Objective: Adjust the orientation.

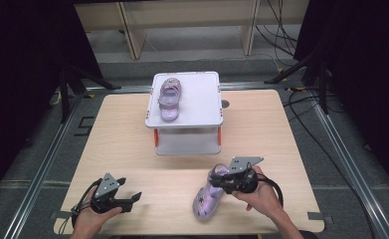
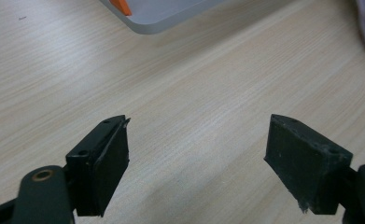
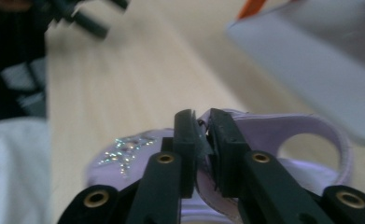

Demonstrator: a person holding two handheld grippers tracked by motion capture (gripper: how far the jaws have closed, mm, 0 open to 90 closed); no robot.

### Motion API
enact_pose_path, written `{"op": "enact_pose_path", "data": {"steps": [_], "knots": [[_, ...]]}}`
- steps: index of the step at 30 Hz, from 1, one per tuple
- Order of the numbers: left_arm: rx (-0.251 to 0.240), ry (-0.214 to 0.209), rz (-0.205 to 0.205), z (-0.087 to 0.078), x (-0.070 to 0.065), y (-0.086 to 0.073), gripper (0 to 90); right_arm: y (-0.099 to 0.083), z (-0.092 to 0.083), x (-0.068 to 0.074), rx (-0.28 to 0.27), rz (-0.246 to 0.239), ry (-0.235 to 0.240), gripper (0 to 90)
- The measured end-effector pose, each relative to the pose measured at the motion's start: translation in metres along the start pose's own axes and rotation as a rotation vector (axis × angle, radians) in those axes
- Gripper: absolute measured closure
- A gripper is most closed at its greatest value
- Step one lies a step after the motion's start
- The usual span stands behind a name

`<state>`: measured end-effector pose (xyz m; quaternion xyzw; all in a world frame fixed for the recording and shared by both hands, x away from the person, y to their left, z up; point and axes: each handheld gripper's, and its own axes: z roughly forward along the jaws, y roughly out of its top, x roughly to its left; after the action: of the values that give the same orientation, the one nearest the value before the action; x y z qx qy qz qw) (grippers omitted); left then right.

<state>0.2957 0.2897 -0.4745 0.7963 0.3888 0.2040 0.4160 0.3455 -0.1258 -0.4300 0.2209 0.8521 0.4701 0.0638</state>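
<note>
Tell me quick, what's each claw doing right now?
Left claw: open, holding nothing, over bare table.
Right claw: closed on the purple sandal on the table.

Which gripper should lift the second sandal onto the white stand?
Right. The right gripper is already shut on the sandal on the table; the left gripper is open and apart from it.

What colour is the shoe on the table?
The shoe is pale purple with glitter near the toe, clearest in the high view.
</note>
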Motion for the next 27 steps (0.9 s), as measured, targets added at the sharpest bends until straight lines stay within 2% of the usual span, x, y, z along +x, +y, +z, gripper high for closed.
{"op": "enact_pose_path", "data": {"steps": [1, 2, 4, 5, 6, 7, 8, 9, 10, 11, 12, 13, 15, 16, 17, 19, 20, 21, 23, 25, 26, 27], "knots": [[0.014, 0.004, 0.019, 0.000, 0.001, 0.001, 20.7, 0.001, -0.001, -0.002, -0.024, 0.009, -0.022, 84.0], [0.014, 0.002, 0.054, 0.000, 0.003, 0.001, 20.8, 0.001, -0.002, -0.007, -0.052, 0.022, -0.071, 84.4], [0.019, 0.004, 0.034, 0.000, 0.001, 0.001, 20.8, 0.001, -0.002, -0.012, -0.079, 0.033, -0.114, 84.9], [0.002, -0.004, 0.009, 0.000, -0.001, 0.001, 20.8, 0.001, -0.002, -0.015, -0.084, 0.023, -0.142, 84.9], [0.004, -0.002, 0.008, 0.000, -0.001, 0.001, 20.8, 0.000, -0.001, -0.017, -0.088, 0.022, -0.156, 84.8], [0.003, -0.002, 0.008, 0.000, 0.000, 0.000, 20.8, 0.000, -0.001, -0.018, -0.084, 0.036, -0.147, 84.7], [0.016, 0.004, 0.035, -0.001, 0.002, 0.001, 20.8, -0.002, 0.000, -0.018, -0.092, 0.078, -0.145, 84.5], [0.016, 0.004, 0.047, -0.001, 0.002, 0.001, 20.8, -0.004, 0.000, -0.020, -0.096, 0.077, -0.143, 84.4], [0.000, -0.003, 0.019, 0.000, 0.000, 0.001, 20.9, -0.005, -0.001, -0.021, -0.093, 0.088, -0.146, 84.3], [0.004, -0.002, 0.008, 0.000, -0.001, 0.001, 20.9, -0.006, -0.002, -0.021, -0.094, 0.077, -0.152, 84.2], [0.004, -0.003, 0.008, 0.000, -0.001, 0.001, 21.0, -0.007, -0.002, -0.022, -0.091, 0.079, -0.155, 83.9], [0.002, -0.003, 0.011, 0.000, -0.001, 0.001, 20.9, -0.009, -0.002, -0.021, -0.095, 0.107, -0.146, 83.4], [0.006, -0.002, 0.011, 0.000, -0.001, 0.001, 21.0, -0.013, -0.004, -0.024, -0.083, 0.109, -0.162, 82.4], [0.004, -0.003, 0.011, 0.000, -0.001, 0.001, 21.0, -0.015, -0.005, -0.024, -0.071, 0.134, -0.165, 81.3], [0.005, -0.002, 0.017, 0.000, -0.001, 0.001, 21.0, -0.017, -0.006, -0.026, -0.066, 0.125, -0.171, 80.6], [0.003, -0.002, 0.012, 0.000, -0.001, 0.001, 21.0, -0.019, -0.009, -0.026, -0.060, 0.171, -0.169, 76.1], [0.003, -0.002, 0.006, 0.000, -0.001, 0.001, 21.0, -0.020, -0.011, -0.028, -0.061, 0.136, -0.168, 74.6], [0.014, 0.002, 0.022, 0.000, 0.001, 0.001, 21.0, -0.021, -0.012, -0.027, -0.052, 0.151, -0.166, 73.8], [0.007, -0.004, 0.001, 0.002, 0.000, 0.001, 21.0, -0.022, -0.013, -0.023, -0.043, 0.182, -0.158, 71.2], [0.012, -0.001, 0.005, 0.001, 0.000, 0.002, 21.0, -0.023, -0.015, -0.025, -0.038, 0.156, -0.159, 68.4], [0.012, 0.000, 0.030, 0.001, 0.001, 0.002, 21.0, -0.024, -0.015, -0.025, -0.046, 0.144, -0.159, 67.0], [-0.003, -0.010, 0.007, 0.001, -0.001, 0.002, 21.0, -0.024, -0.015, -0.023, -0.056, 0.149, -0.154, 66.0]]}}
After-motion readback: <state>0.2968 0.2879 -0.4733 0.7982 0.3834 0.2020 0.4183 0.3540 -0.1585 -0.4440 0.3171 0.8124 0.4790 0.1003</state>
